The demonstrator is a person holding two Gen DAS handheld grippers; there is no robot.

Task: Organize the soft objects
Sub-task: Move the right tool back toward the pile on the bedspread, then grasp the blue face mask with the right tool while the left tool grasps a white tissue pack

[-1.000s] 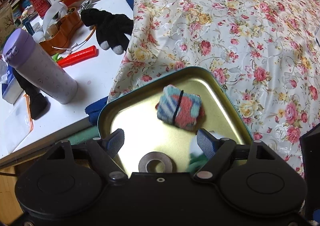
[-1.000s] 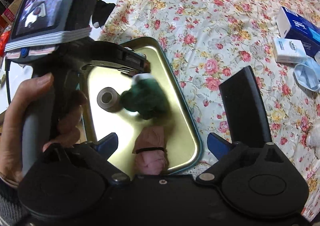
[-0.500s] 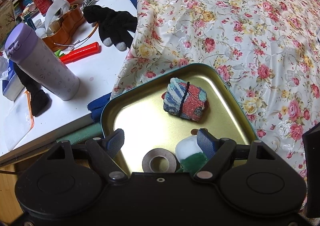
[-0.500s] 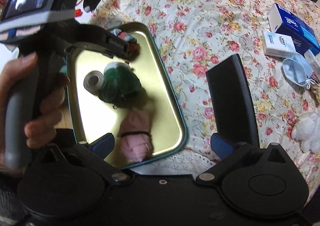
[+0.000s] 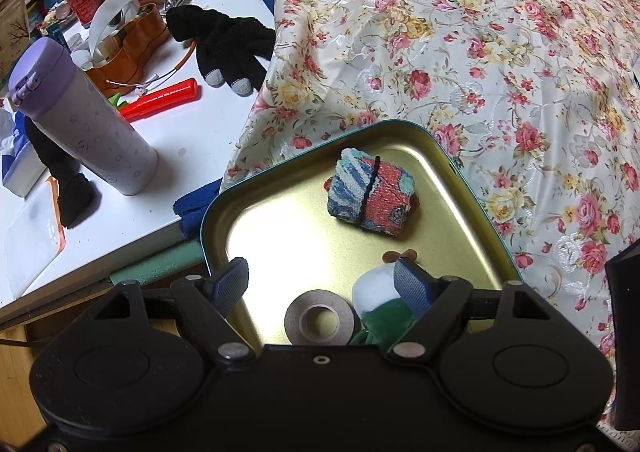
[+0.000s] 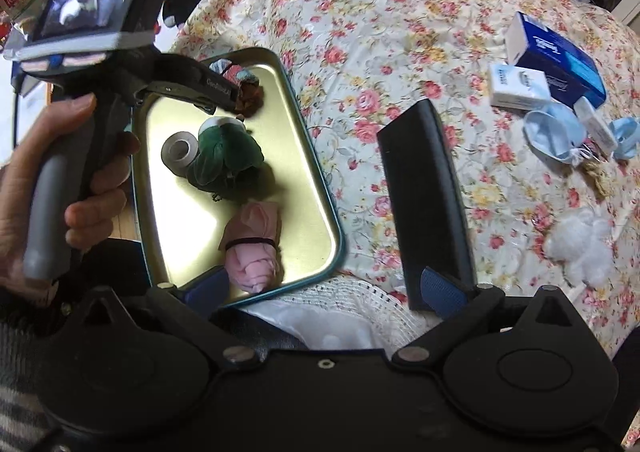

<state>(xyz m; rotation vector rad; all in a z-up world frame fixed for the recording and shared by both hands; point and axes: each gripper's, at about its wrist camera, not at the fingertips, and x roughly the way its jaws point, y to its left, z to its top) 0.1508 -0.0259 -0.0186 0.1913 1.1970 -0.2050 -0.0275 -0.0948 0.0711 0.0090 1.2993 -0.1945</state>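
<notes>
A gold metal tray with a teal rim [image 5: 476, 188] [image 6: 316, 172] lies on the floral cloth. In it lie a red-and-blue rolled towel [image 5: 370, 192], a green-and-white soft toy [image 6: 224, 156] [image 5: 380, 300], a tape roll [image 5: 320, 318] [image 6: 178, 150] and a pink rolled cloth with a black band [image 6: 254, 248]. My left gripper [image 5: 324, 280] is open and empty over the tray's near edge. My right gripper [image 6: 324, 292] is open and empty, near the tray's corner by the pink cloth.
A black flat case [image 6: 424, 188] lies right of the tray. Blue and white boxes [image 6: 552, 60], a face mask [image 6: 552, 136] and a white fluffy toy [image 6: 580, 244] lie further right. On the white desk stand a purple bottle [image 5: 80, 116], black gloves [image 5: 228, 40] and a red tool [image 5: 160, 100].
The left gripper drew back slightly from the tray. The right gripper pulled back and turned right, so the tray shifted left in its view and more of the cloth shows.
</notes>
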